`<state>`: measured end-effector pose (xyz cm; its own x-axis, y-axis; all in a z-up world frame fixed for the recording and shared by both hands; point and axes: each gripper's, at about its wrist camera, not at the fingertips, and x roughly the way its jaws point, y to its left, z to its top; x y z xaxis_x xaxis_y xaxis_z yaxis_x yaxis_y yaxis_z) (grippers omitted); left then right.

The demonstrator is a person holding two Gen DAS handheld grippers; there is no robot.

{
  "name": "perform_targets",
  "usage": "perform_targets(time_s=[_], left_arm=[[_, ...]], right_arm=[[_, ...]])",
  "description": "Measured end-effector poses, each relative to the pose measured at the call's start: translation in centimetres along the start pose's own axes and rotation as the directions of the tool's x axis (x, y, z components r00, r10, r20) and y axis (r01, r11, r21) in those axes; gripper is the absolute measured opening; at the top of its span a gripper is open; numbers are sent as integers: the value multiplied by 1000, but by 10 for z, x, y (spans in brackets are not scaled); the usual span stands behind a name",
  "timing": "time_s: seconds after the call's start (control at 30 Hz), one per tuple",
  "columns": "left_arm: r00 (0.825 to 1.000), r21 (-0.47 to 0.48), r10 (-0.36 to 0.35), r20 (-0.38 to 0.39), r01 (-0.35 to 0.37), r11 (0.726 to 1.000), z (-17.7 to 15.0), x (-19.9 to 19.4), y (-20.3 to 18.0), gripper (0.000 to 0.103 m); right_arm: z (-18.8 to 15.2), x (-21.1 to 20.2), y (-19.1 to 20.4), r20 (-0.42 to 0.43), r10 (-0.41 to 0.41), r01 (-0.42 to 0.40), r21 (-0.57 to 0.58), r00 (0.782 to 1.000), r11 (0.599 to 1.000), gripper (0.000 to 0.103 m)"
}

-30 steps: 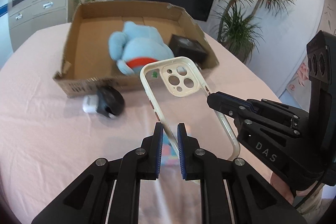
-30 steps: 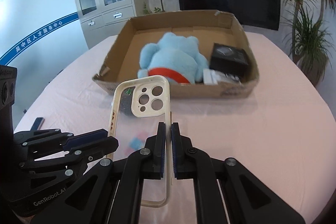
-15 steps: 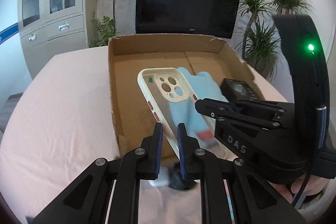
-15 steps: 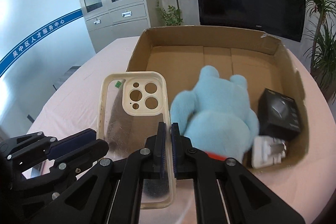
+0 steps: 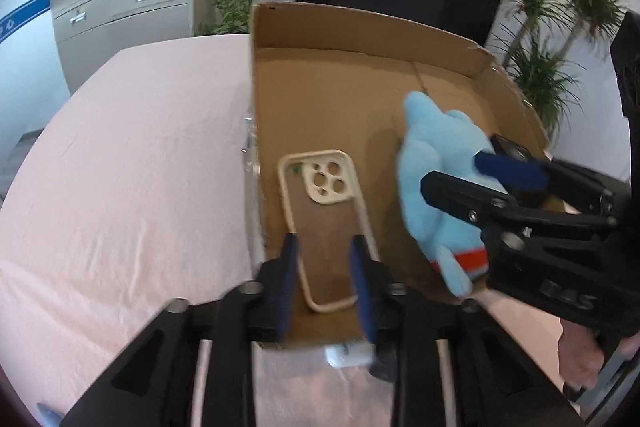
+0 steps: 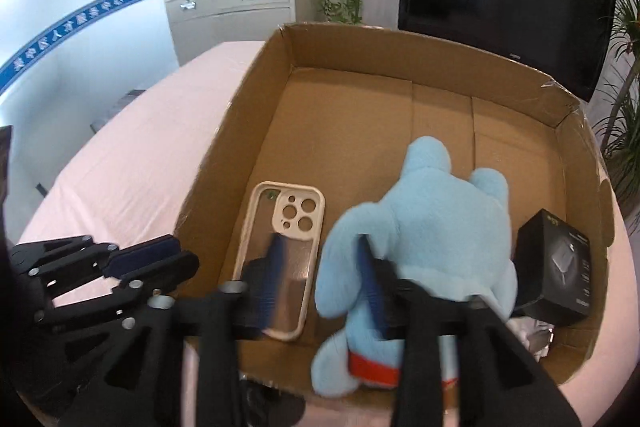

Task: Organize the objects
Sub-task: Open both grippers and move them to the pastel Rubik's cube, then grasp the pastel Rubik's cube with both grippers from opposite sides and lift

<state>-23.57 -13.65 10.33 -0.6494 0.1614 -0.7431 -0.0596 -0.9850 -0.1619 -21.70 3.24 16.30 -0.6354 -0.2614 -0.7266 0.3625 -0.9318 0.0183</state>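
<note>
both grippers are letting go of the phone case (image 6: 282, 259) right now. the left gripper (image 5: 325, 279) and the right gripper (image 6: 318, 277) have both just been opening their jaws, and nothing is getting pinched between them anymore. the case is lying flat on the floor of the cardboard box (image 6: 352, 131), near the left wall, camera cutout pointing toward the far side, just beside the blue plush toy (image 6: 424, 235).

if you're doing this release step yourself, my take: keep the jaws spreading until the pads are well clear of the case rim, then pull both hands straight back and up, not sideways. the right gripper's outer finger is sitting really close to the plush, looks like it's brushing the fur, so a sideways swing is probably going to drag the toy onto the case. also watch the box's near wall on the way out, it's low but easy to snag.

count inside the box: one phone case, one plush toy, one black box (image 6: 558, 267), and one whitish crinkly thing at the near right corner that i can't identify. outside, right against the near wall, there's one small white object (image 5: 346, 355) with something dark next to it, too blurry to call. those probably are going in next.
</note>
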Motion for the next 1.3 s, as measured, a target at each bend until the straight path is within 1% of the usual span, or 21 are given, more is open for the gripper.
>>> perform_targets(time_s=[0.03,0.07,0.1,0.17,0.27,0.33,0.4,0.43,0.5,0.6,0.7,0.77,0.8,0.9,0.93,0.97,1.07,1.13,1.2,1.27,1.3], left_arm=[[1000,11,-19,3,19,1000,-2,-5,-5,58],[999,27,-41,14,41,999,-8,-12,-14,72],[998,48,-58,26,57,997,-14,-20,-23,80],[996,101,-84,31,80,992,-30,-34,-45,85],[993,172,-121,-1,119,978,-60,-50,-72,85],[987,221,-153,-37,158,962,-85,-57,-88,86],[984,267,-163,-72,177,947,-114,-57,-102,86],[983,276,-159,-88,178,945,-120,-55,-109,86],[976,253,-174,-127,202,946,-139,-47,-115,86],[964,196,-209,-167,240,951,-166,-36,-122,86],[961,198,-218,-172,251,947,-189,-37,-131,86],[957,217,-239,-165,272,938,-200,-37,-134,86],[957,231,-243,-159,276,933,-204,-37,-135,86],[965,242,-208,-162,243,939,-204,-31,-139,86],[963,235,-213,-166,249,940,-204,-29,-138,86],[961,228,-222,-167,257,939,-202,-27,-139,86],[960,228,-234,-154,265,937,-199,-24,-143,86],[964,231,-224,-143,252,940,-197,-19,-146,86],[964,227,-218,-151,249,942,-196,-13,-148,86],[966,230,-210,-154,241,943,-197,-9,-149,86],[970,236,-192,-150,224,946,-198,-9,-149,86]], right_arm=[[-5,-13,-5,24,14,-14,4,1000,1000,77],[-11,-28,-9,58,20,-20,2,998,1000,79],[-18,-40,-11,77,22,-22,-7,997,1000,79],[-34,-59,-17,71,52,-51,-17,996,999,79],[-73,-76,-39,9,181,-181,31,983,983,79],[-107,-81,-52,-23,280,-278,66,960,958,80],[-132,-79,-59,-60,329,-324,83,942,942,80],[-146,-77,-64,-73,365,-358,90,928,929,80],[-169,-71,-70,-91,397,-386,118,913,915,80],[-190,-58,-71,-115,420,-403,146,900,903,79],[-209,-56,-63,-154,434,-414,144,888,899,71],[-221,-61,-55,-177,475,-462,113,862,880,71],[-227,-66,-50,-178,471,-463,90,864,882,71],[-232,-72,-42,-159,410,-410,31,898,911,73],[-229,-73,-41,-150,393,-395,13,907,918,75],[-228,-73,-40,-142,382,-386,0,913,923,80],[-219,-76,-38,-108,301,-311,-93,948,946,80],[-211,-74,-38,-89,290,-301,-143,953,943,81],[-207,-67,-39,-86,299,-309,-142,950,940,80],[-204,-59,-42,-105,340,-351,-111,934,930,77],[-208,-59,-45,-113,368,-379,-91,923,921,69]])
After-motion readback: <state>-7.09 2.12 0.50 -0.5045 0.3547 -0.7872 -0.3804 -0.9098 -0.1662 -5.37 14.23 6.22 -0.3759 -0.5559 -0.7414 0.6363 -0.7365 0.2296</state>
